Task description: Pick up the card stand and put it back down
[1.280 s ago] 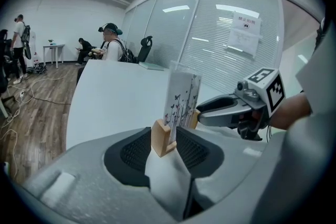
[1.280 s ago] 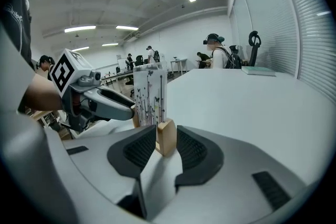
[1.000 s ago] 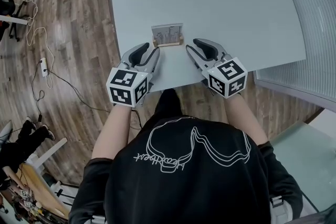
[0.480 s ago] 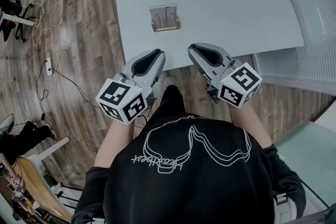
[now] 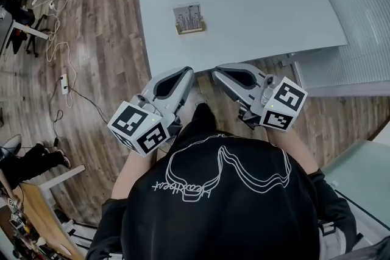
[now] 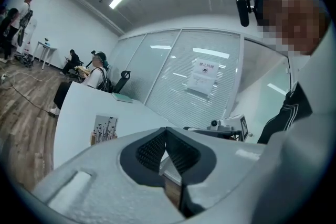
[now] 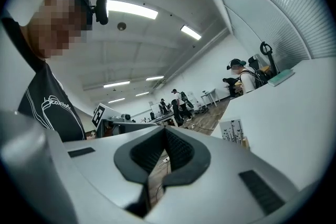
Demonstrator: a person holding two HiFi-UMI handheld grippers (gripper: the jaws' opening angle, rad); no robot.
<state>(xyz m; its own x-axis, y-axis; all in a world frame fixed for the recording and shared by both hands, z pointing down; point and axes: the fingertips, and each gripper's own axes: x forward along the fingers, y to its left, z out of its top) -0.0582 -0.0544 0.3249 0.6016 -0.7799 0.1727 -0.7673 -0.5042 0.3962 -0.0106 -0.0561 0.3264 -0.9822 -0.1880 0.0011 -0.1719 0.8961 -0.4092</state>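
Card stand (image 5: 189, 18) on table (image 5: 262, 3), left gripper (image 5: 186, 73), right gripper (image 5: 218, 73) just closed, empty

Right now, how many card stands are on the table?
1. The card stand stands on the table, near its left edge. None looks hidden.

right gripper (image 7: 164, 131): just closed, empty | card stand (image 7: 232, 131): upright on table (image 7: 294, 107)

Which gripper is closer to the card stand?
The left gripper: the card stand sits almost straight ahead of it, the right gripper farther aside.
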